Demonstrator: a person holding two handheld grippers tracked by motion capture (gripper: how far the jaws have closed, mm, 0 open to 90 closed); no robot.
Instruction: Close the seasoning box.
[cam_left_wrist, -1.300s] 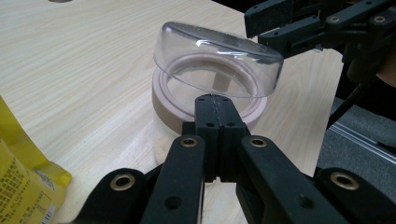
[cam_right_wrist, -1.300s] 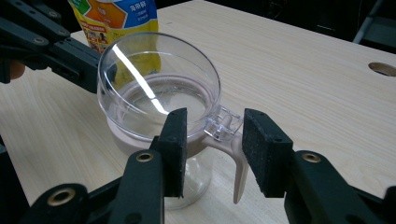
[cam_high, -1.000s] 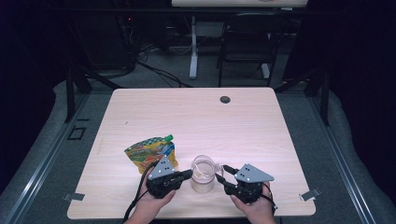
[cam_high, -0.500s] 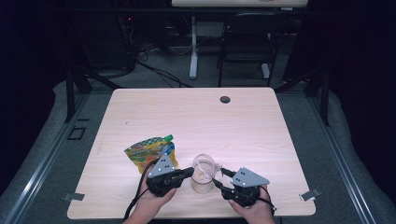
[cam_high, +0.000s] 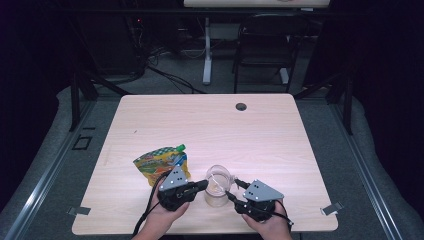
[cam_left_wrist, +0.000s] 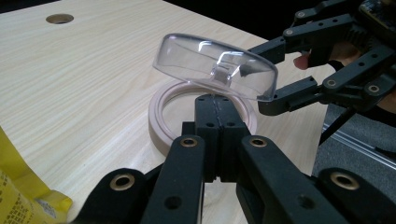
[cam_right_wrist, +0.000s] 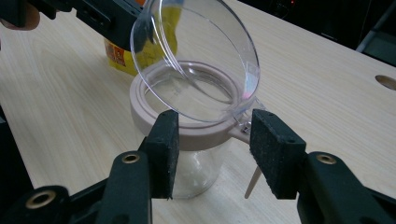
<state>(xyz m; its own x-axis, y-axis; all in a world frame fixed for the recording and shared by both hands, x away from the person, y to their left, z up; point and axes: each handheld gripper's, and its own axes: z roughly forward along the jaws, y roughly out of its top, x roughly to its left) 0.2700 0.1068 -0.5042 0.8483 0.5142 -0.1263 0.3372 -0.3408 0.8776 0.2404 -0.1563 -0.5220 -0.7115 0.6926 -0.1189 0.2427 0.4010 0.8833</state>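
A clear glass jar (cam_high: 217, 192) with a beige collar (cam_right_wrist: 196, 133) stands near the front edge of the worktop (cam_high: 210, 130), between the two tongs. Its clear hinged lid (cam_right_wrist: 196, 60) stands tilted up over the mouth. The left tongs (cam_high: 202, 185) are fully closed, their tips at the jar's rim just under the raised lid; whether they pinch anything I cannot tell. The right tongs (cam_right_wrist: 215, 149) have just been opening and stand wide, one pad on either side of the collar, not pressing it. A colourful spouted pouch (cam_high: 161, 162) lies just behind the left tongs.
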